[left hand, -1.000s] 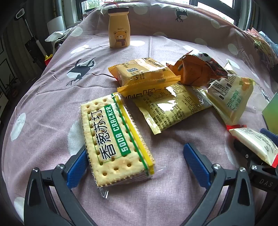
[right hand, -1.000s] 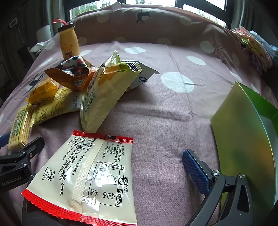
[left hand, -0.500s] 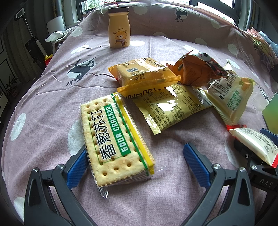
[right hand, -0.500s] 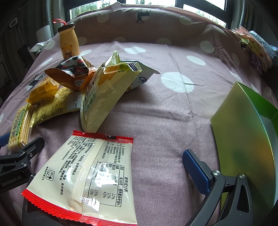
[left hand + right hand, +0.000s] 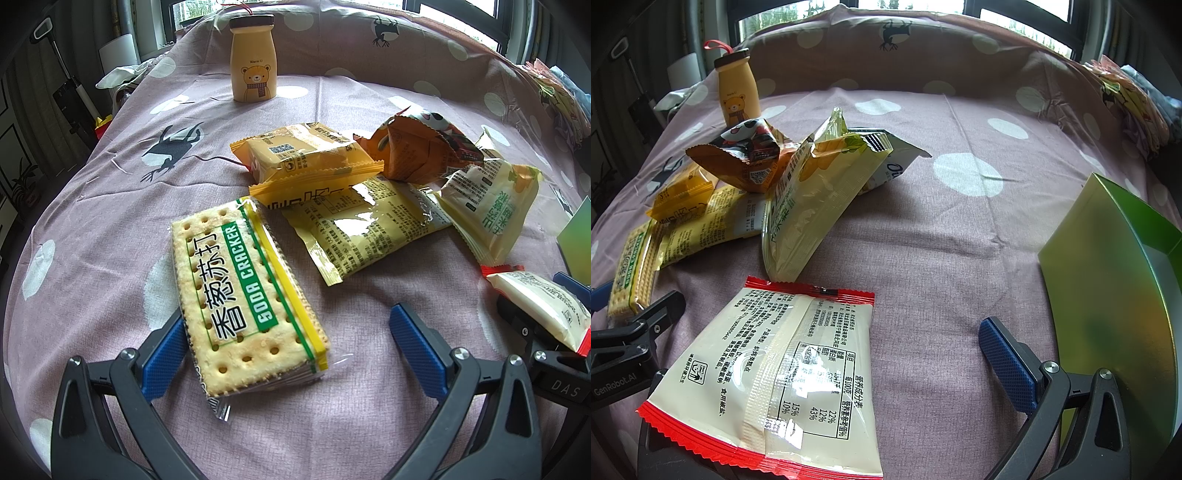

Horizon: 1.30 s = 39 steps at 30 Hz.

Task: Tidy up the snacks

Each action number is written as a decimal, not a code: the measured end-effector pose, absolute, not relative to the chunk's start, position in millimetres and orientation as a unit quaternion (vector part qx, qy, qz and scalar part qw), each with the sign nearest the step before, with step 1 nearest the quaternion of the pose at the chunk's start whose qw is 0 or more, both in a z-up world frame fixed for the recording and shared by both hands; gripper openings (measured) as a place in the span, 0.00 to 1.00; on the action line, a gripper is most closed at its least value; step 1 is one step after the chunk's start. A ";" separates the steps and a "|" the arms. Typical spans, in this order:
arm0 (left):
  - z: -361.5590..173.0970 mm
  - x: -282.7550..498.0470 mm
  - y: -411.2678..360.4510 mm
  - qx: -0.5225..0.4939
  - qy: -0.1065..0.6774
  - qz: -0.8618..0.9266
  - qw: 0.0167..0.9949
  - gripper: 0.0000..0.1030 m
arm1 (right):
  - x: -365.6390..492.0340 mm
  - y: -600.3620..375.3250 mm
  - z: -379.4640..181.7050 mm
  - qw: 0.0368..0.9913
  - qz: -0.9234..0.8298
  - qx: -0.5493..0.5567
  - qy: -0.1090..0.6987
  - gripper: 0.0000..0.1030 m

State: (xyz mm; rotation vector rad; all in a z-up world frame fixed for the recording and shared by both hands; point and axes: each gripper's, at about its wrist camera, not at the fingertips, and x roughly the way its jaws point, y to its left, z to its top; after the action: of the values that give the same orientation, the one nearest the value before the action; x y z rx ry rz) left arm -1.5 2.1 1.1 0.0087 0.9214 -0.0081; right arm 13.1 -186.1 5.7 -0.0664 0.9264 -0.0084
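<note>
Pick-up stage: left gripper (image 5: pixel 284 336), jaws spread, straddles the soda cracker pack (image 5: pixel 247 295); right gripper (image 5: pixel 827 373), also agape, straddles the red-edged snack packet (image 5: pixel 775 373). Next: close, carry to green box (image 5: pixel 1108 314).

- Bare bedspread (image 5: pixel 942 236) lies open between the snack pile (image 5: pixel 798 184) and the green box (image 5: pixel 1108 314).
- The green box walls off the right claw's (image 5: pixel 827 384) right side.
- The bear bottle (image 5: pixel 253 59) stands well apart behind the pile.
</note>
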 end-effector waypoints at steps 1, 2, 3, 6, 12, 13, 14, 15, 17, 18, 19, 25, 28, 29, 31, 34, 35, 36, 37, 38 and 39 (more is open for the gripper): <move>1.1 -1.5 2.2 0.004 0.445 -0.004 0.896 1.00 | 13.1 -186.1 5.7 0.894 -0.004 -0.032 0.447 1.00; 1.0 -1.5 2.1 0.004 0.445 -0.004 0.896 1.00 | 13.1 -186.1 5.7 0.894 -0.004 -0.032 0.447 1.00; 1.0 -1.5 2.1 0.004 0.445 -0.004 0.896 1.00 | 13.1 -186.0 5.7 0.894 -0.004 -0.032 0.447 1.00; 1.0 -1.5 2.1 0.004 0.445 -0.004 0.896 1.00 | 13.1 -186.1 5.6 0.894 -0.004 -0.032 0.447 1.00; 1.1 -1.5 2.1 0.004 0.445 -0.004 0.896 1.00 | 13.2 -186.1 5.6 0.894 -0.004 -0.032 0.447 1.00; 1.0 -1.5 2.2 0.004 0.445 -0.004 0.896 1.00 | 13.2 -186.2 5.5 0.894 -0.004 -0.032 0.447 1.00; 1.1 -1.7 2.4 0.004 0.445 -0.004 0.896 1.00 | 13.1 -186.1 5.5 0.894 -0.004 -0.032 0.447 1.00; 1.0 -1.5 2.1 0.004 0.445 -0.004 0.896 1.00 | 13.1 -186.0 5.5 0.894 -0.004 -0.032 0.447 1.00; 1.1 -1.8 2.3 0.005 0.444 -0.004 0.896 1.00 | 12.7 -185.8 5.4 0.894 -0.004 -0.032 0.446 1.00; 1.0 -1.5 2.1 0.004 0.445 -0.004 0.896 1.00 | 13.1 -185.6 5.6 0.894 -0.004 -0.033 0.447 1.00; 1.0 -1.5 2.2 0.004 0.445 -0.004 0.896 1.00 | 12.9 -185.9 5.5 0.894 -0.004 -0.032 0.447 1.00; 1.5 -0.2 1.2 0.008 0.446 0.001 0.895 1.00 | 9.0 -183.6 3.6 0.893 -0.005 -0.034 0.448 1.00; 1.3 0.3 2.5 0.002 0.446 -0.002 0.895 1.00 | 9.5 -180.6 2.4 0.891 -0.004 -0.032 0.453 1.00; 1.5 1.3 1.9 0.004 0.448 0.000 0.894 1.00 | 11.3 -181.5 2.7 0.890 -0.005 -0.031 0.455 1.00; 1.4 3.2 2.3 0.001 0.450 -0.002 0.893 1.00 | 14.0 -182.9 5.1 0.887 -0.009 -0.023 0.461 1.00; 2.7 7.1 4.4 -0.003 0.459 -0.007 0.888 1.00 | 18.1 -185.3 9.1 0.880 -0.018 -0.003 0.475 1.00; 3.5 7.7 4.7 -0.002 0.462 -0.008 0.887 1.00 | 18.0 -187.3 12.3 0.878 -0.020 0.012 0.478 1.00; 4.7 8.5 6.0 -0.006 0.468 -0.009 0.884 0.99 | 14.7 -189.6 13.3 0.878 -0.020 0.022 0.478 1.00; 6.5 7.9 7.8 -0.012 0.474 -0.007 0.880 0.99 | 12.7 -190.7 16.7 0.878 -0.016 0.036 0.477 1.00; 8.9 6.7 9.2 -0.017 0.478 -0.006 0.878 0.99 | 10.3 -191.4 21.5 0.880 -0.010 0.049 0.472 1.00; 12.7 4.4 10.1 -0.023 0.479 -0.006 0.877 0.99 | 7.2 -191.7 27.3 0.884 -0.003 0.058 0.465 1.00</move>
State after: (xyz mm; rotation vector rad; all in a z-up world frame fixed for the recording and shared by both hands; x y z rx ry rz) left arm 4.4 10.1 12.7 -0.0475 0.9998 -0.0115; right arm 7.2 -191.7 27.3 0.1216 0.9672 -0.0056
